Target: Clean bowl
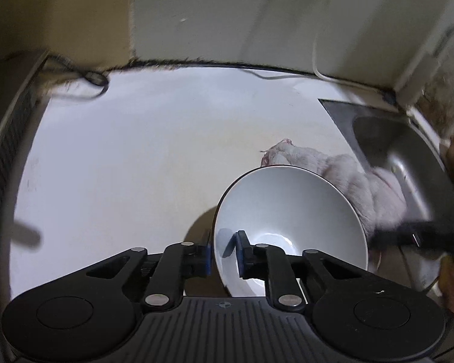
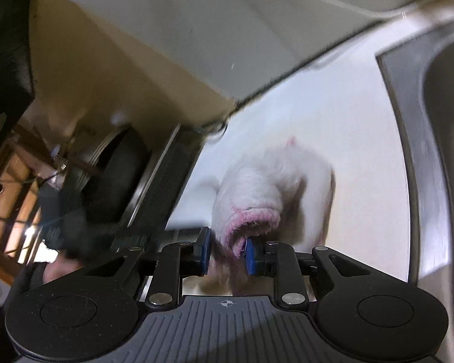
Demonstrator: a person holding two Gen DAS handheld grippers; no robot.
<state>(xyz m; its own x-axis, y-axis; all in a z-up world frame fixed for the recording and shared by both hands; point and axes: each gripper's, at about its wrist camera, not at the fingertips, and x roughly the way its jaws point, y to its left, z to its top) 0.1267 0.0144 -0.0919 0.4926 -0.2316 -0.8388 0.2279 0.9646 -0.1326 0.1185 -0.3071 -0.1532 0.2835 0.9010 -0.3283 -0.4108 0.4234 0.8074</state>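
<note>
In the left wrist view my left gripper (image 1: 224,255) is shut on the rim of a white bowl (image 1: 290,211), one pad inside and one outside. It holds the bowl tilted above the white counter (image 1: 136,157). Behind the bowl a white fluffy cloth (image 1: 369,187) hangs by the sink edge, with the blurred right gripper (image 1: 423,239) at it. In the right wrist view my right gripper (image 2: 227,252) is shut on the white cloth with a pink hem (image 2: 257,202), which hangs over the counter (image 2: 348,121).
A steel sink (image 1: 393,145) is set into the counter at the right; it also shows in the right wrist view (image 2: 432,121). A dark cable (image 1: 90,81) lies at the back left by the wall. A stove edge (image 2: 163,181) borders the counter's left side.
</note>
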